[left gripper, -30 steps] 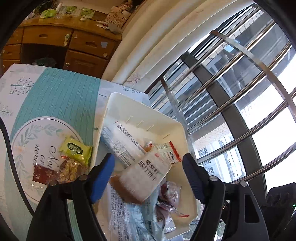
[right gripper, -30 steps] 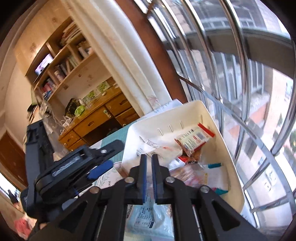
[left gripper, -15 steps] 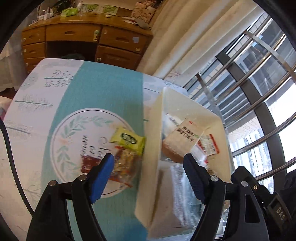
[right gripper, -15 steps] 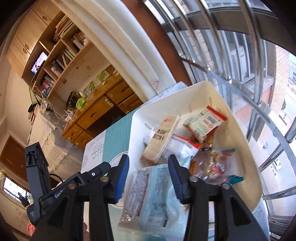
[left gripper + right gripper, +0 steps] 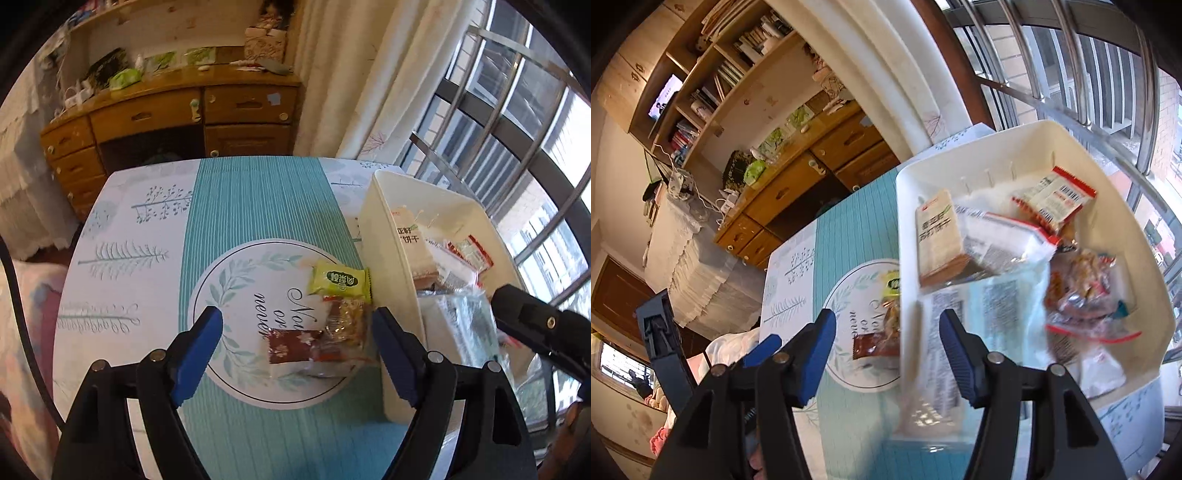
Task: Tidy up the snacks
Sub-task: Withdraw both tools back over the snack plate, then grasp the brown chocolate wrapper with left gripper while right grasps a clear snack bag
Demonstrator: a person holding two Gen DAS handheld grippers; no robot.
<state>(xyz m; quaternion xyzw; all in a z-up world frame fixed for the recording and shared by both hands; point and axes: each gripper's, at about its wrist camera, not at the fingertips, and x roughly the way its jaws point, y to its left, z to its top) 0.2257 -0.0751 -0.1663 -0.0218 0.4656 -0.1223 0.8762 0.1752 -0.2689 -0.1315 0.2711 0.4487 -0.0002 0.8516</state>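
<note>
A white bin [image 5: 380, 236] [image 5: 1137, 236] at the table's right side holds several snack packs, among them a beige biscuit pack [image 5: 938, 240] and a large clear bag [image 5: 964, 339] hanging over its near rim. On the tablecloth left of the bin lie a yellow-green snack [image 5: 340, 281], a clear pack of nuts [image 5: 345, 325] and a dark red packet [image 5: 291, 345]. My left gripper [image 5: 297, 350] is open above these three, empty. My right gripper [image 5: 888, 343] is open over the bin's near left rim, empty.
The teal and white tablecloth [image 5: 236, 229] covers the table. A wooden desk with drawers [image 5: 166, 118] stands behind it. Curtains [image 5: 343, 74] and barred windows [image 5: 517, 122] lie to the right. The right gripper's body [image 5: 535, 325] shows over the bin.
My left gripper has swung left from over the bin to over the loose snacks. My right gripper opened from shut, letting go of the large clear bag, which now rests in the bin.
</note>
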